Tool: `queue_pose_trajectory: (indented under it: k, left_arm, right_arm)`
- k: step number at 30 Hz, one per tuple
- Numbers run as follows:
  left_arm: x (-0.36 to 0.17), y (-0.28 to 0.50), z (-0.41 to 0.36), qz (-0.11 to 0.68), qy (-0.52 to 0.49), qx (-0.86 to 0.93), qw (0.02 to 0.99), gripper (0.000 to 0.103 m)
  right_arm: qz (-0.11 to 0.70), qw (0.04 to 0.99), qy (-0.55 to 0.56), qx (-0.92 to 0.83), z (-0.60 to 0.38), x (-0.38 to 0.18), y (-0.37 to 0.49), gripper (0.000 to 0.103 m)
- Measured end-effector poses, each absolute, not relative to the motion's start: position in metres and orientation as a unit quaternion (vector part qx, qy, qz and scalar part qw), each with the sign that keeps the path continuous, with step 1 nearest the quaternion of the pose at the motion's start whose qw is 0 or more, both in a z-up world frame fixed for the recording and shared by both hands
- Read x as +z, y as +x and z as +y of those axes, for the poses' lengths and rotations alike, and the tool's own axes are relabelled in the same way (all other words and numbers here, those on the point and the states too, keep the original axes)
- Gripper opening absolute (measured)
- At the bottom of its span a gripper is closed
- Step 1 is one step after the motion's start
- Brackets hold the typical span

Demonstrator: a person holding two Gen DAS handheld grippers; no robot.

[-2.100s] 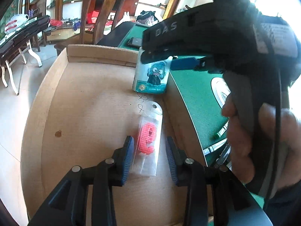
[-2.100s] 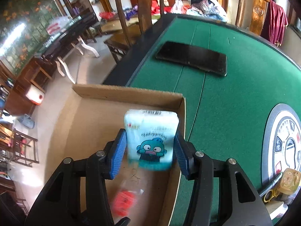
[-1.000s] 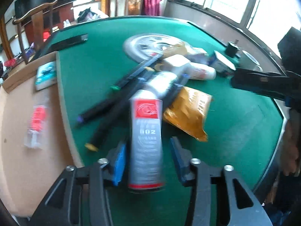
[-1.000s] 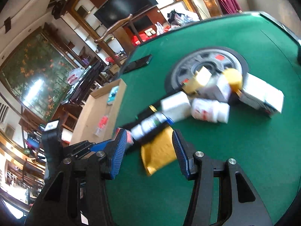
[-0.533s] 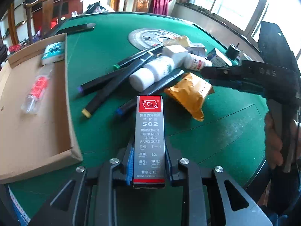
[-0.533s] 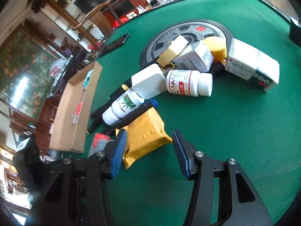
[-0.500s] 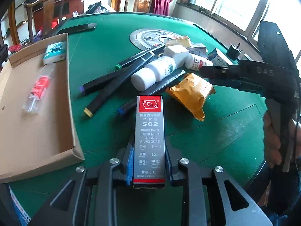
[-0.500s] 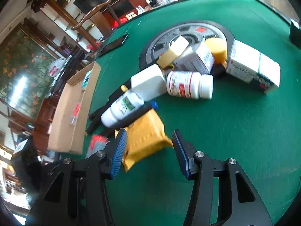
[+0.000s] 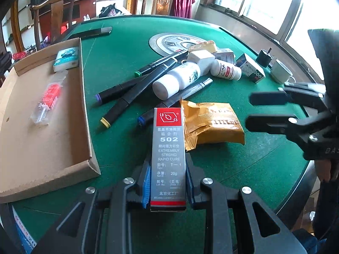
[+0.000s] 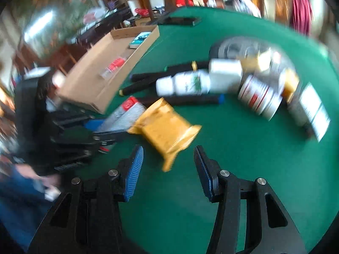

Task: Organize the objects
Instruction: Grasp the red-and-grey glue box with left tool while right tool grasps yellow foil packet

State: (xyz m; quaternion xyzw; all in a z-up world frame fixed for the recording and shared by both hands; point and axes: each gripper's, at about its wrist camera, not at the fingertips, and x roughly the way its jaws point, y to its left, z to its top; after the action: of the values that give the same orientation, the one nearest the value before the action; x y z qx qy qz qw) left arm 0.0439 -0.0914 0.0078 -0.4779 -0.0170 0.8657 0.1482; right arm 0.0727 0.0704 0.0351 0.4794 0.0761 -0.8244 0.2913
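1. Green worktop (image 9: 118, 48): cluttered with markers, bottles and boxes.
2. Cardboard tray (image 9: 48, 144) at its left edge, holding a tissue pack (image 9: 66, 59) and a bagged syringe (image 9: 48, 97).
3. Left claw (image 9: 168, 182) clenched on the upright grey glue box (image 9: 168, 154), after closing further in the last second.
4. Right claw (image 10: 168, 169) released, nothing between its pads, just short of the yellow packet (image 10: 167, 133).

Black claw (image 10: 168, 173) frames; ribbed blue pads (image 10: 134, 174); silver screws; blue sleeve (image 10: 14, 207)
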Motion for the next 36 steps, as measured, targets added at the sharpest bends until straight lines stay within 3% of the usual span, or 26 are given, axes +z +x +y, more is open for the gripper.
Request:
queue_pose_trajectory:
  k: [9, 13, 23, 36]
  left_arm:
    - [0.008, 0.043, -0.090, -0.006, -0.481, 0.864, 0.145, 0.027]
    - [0.007, 0.042, -0.087, -0.004, -0.482, 0.865, 0.142, 0.027]
    - [0.007, 0.041, -0.083, 0.010, -0.480, 0.866, 0.138, 0.028]
    - [0.016, 0.043, -0.083, -0.032, -0.451, 0.880, 0.145, 0.026]
  right_arm:
    - [0.212, 0.332, 0.455, -0.799, 0.035, 0.026, 0.046, 0.050]
    - [0.215, 0.380, 0.461, -0.773, 0.031, 0.034, 0.048, 0.050]
    - [0.281, 0.367, 0.497, -0.734, 0.012, 0.006, 0.033, 0.050]
    - [0.084, 0.320, 0.474, -0.816, 0.062, 0.017, 0.052, 0.044]
